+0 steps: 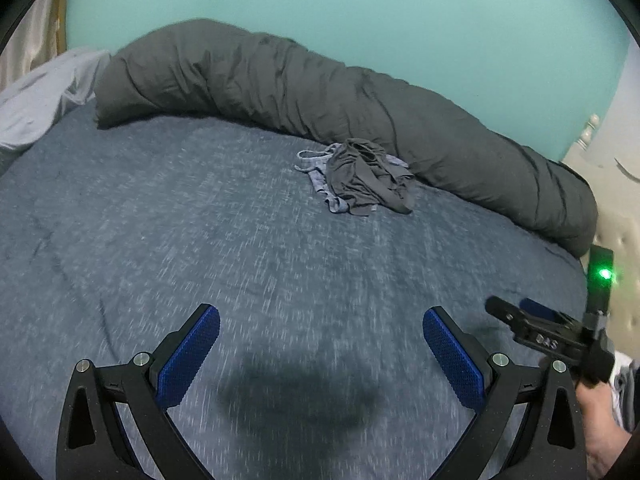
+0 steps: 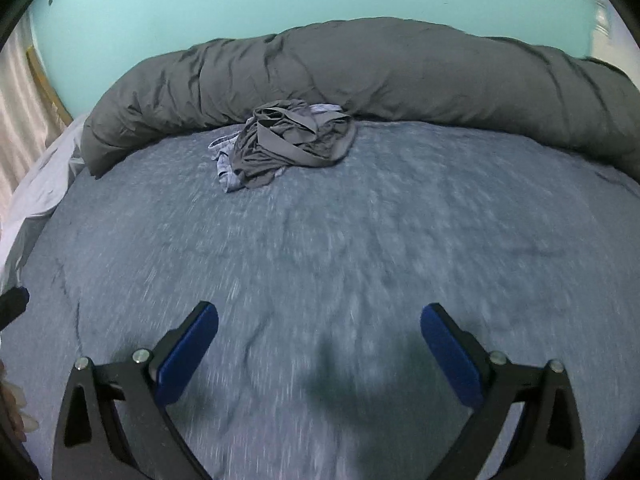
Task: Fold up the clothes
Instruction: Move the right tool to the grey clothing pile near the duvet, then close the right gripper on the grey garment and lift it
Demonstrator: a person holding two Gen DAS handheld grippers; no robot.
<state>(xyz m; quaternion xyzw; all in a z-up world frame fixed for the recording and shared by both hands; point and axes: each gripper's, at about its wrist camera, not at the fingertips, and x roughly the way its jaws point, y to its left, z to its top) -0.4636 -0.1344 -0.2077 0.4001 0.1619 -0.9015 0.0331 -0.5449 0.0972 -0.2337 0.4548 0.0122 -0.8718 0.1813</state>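
Note:
A crumpled pile of clothes [image 1: 362, 178] lies on the blue-grey bed sheet [image 1: 180, 220], a dark grey garment on top of a light blue-grey one [image 1: 320, 188]. The same pile [image 2: 286, 140] sits at the far side of the bed in the right wrist view, against the rolled duvet. My left gripper [image 1: 321, 316] is open over bare sheet, well short of the pile, nothing between its blue pads [image 1: 192, 360]. My right gripper [image 2: 319, 312] is also open and empty above the sheet [image 2: 360, 240]. In the left wrist view the right gripper's tip shows at the right edge, held by a hand [image 1: 600, 412].
A long rolled dark grey duvet [image 1: 300, 84] runs along the far side of the bed against a turquoise wall [image 1: 360, 8]. A pale grey pillow or sheet [image 1: 36, 100] lies at the far left. A curtain [image 2: 20, 120] hangs at the left.

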